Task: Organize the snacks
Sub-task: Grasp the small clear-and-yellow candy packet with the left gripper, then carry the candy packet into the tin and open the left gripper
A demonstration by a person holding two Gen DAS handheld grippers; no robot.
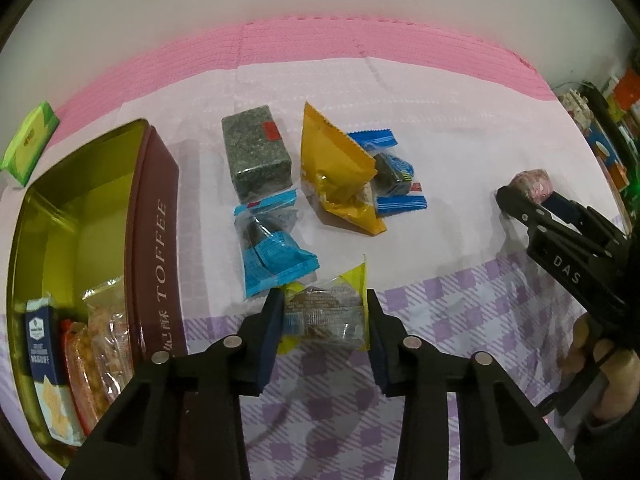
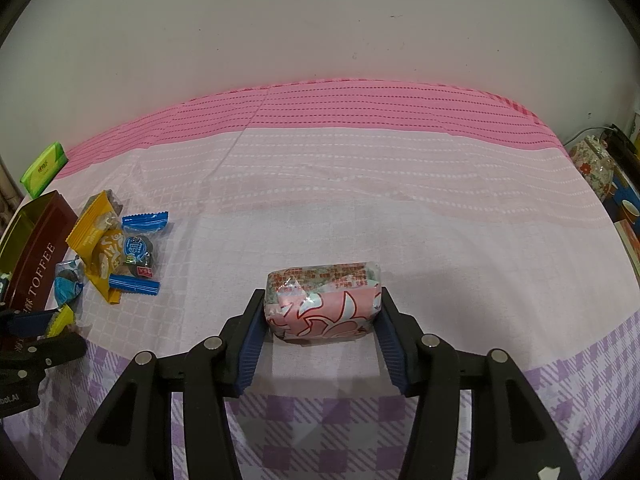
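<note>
In the left wrist view my left gripper (image 1: 324,322) is shut on a small snack in a clear wrapper with yellow corners (image 1: 320,312), low over the purple-checked cloth. To its left stands the maroon TOFFEE tin (image 1: 156,240), open, with several snack packs (image 1: 100,340) in its near end. At the far right my right gripper (image 1: 532,192) has a pink wrapped pack (image 1: 534,182) at its tip. In the right wrist view my right gripper (image 2: 324,316) is shut on that pink pack (image 2: 324,308), with a pad against each end. The left gripper (image 2: 44,326) and tin (image 2: 36,264) show at the left edge.
Loose snacks lie beyond the left gripper: a grey-green block (image 1: 256,156), a yellow pouch (image 1: 336,176) and blue-wrapped sweets (image 1: 276,256). A green tissue pack (image 1: 30,142) sits behind the tin. A hand (image 1: 600,360) holds the right gripper. Clutter, with a floral pot (image 2: 592,164), lines the right edge.
</note>
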